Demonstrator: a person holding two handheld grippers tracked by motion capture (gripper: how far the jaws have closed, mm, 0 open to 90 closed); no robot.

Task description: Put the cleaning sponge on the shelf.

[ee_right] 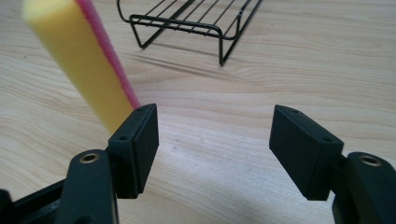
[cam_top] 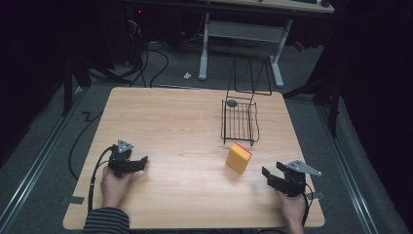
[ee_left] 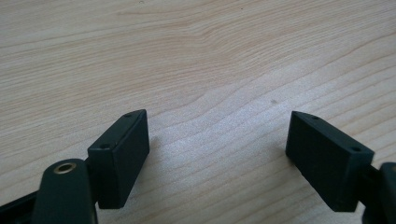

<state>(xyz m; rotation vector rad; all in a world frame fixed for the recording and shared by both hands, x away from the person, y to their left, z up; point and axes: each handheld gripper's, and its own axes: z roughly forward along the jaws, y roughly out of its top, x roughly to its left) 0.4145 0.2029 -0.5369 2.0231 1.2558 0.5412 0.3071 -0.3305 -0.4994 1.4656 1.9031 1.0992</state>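
While the yellow sponge [cam_top: 238, 158] with its pink face stands on edge on the table [cam_top: 175, 131] just in front of the black wire rack [cam_top: 239, 121], the right gripper [cam_top: 271, 176] sits near it, jaws spread and holding nothing. The sponge seems to lie just outside the right gripper's jaws rather than between them. The left gripper [cam_top: 143, 161] rests well apart at the table's near left, its jaws likewise released over bare wood.

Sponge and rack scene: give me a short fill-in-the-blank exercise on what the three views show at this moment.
1. The yellow sponge has a thin ____ layer on one face.
2. The black wire rack stands on the ____ side of the sponge from the person.
3. The right gripper has its jaws ____, with nothing between them.
4. The left gripper sits low over the bare ____ table.

Missing words: pink; far; open; wooden
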